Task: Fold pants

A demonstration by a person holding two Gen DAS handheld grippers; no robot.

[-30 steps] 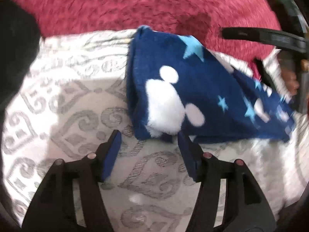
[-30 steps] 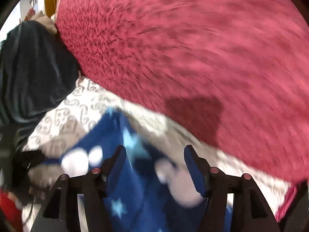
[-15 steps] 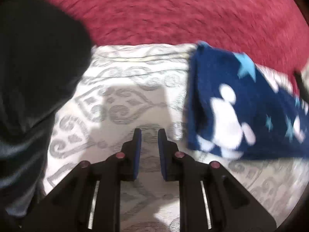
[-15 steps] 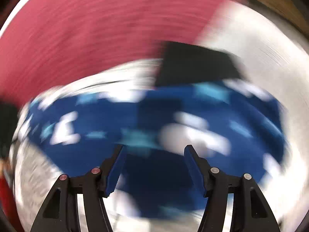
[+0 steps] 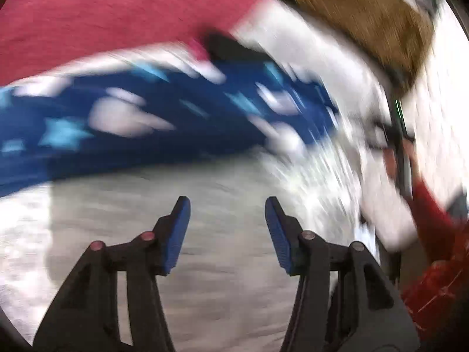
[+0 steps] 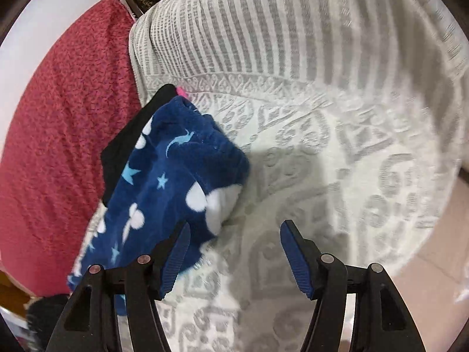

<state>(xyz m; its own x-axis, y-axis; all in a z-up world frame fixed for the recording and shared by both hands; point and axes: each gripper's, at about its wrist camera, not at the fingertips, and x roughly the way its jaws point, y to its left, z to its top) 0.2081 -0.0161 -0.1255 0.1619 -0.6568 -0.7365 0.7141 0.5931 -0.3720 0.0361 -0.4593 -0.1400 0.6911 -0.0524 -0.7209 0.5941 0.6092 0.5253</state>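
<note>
While both claws stand open and hold nothing, the blue star-print pants (image 6: 173,182) lie bunched on the white patterned bedspread (image 6: 337,152), against the red blanket (image 6: 64,123). Seen from the right wrist, the right claw (image 6: 234,252) hovers just beside the pants' near edge, its left finger in front of the fabric. The left claw (image 5: 227,228) hangs over bare bedspread (image 5: 222,264), with the pants (image 5: 164,126) blurred beyond it.

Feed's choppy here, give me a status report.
Left gripper open, empty. Right gripper open, empty. Blue pants bunched on the bedspread, beside the red blanket.
</note>
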